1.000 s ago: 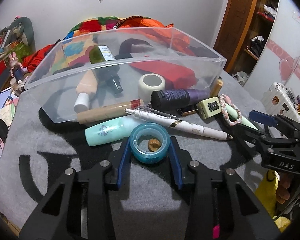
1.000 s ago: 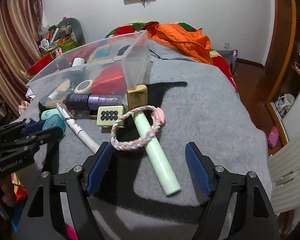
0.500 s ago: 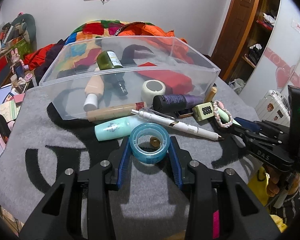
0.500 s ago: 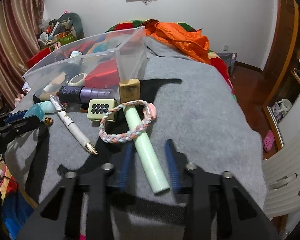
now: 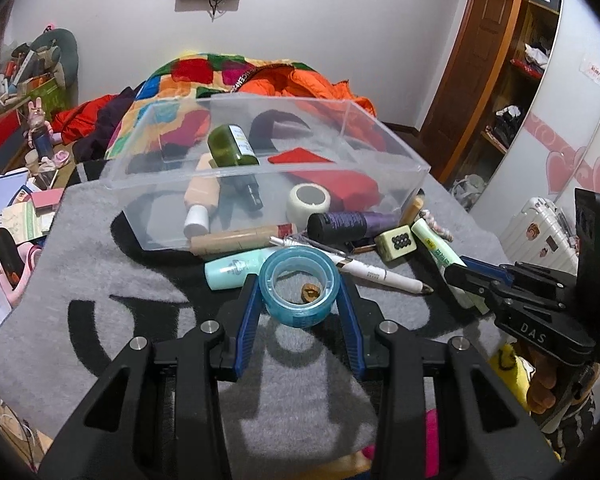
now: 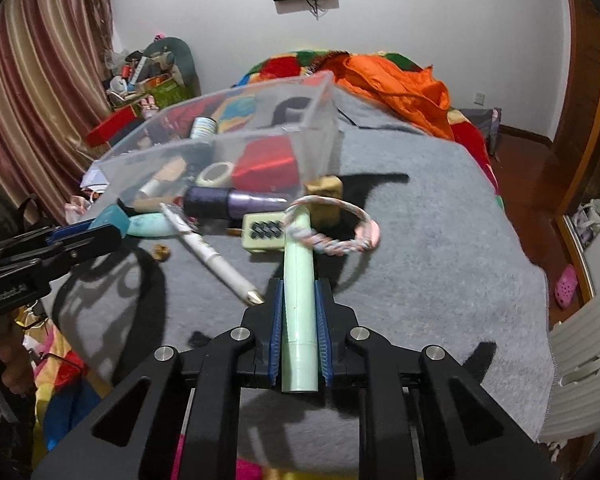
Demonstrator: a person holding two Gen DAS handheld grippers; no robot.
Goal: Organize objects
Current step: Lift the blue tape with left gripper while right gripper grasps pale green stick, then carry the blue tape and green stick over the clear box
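My left gripper (image 5: 299, 283) is shut on a blue tape roll (image 5: 294, 317) and holds it just above the grey blanket. Through the roll's hole I see a small brown nut (image 5: 310, 291) on the blanket. My right gripper (image 6: 298, 285) has its jaws closing tight on a pale green tube (image 6: 297, 248), pads pressing both sides. A braided bracelet (image 6: 342, 242) hangs around the tube's far end. Behind both stands the clear plastic box (image 5: 260, 171), holding a green bottle (image 5: 232, 148), a white tape roll (image 5: 308, 202) and a beige bottle. The right gripper (image 5: 472, 276) shows at the left wrist view's right edge.
In front of the box lie a white pen (image 5: 380, 274), a mint tube (image 5: 236, 268), a purple tube (image 5: 352, 225), a mahjong tile (image 5: 396, 242) and a wooden block (image 6: 325, 192). The blanket's edge (image 6: 540, 320) drops off at the right. Clutter fills the left side.
The right gripper went from wide open to shut on the green tube and raised it, bracelet hanging on. The left gripper rose a little with the tape roll.
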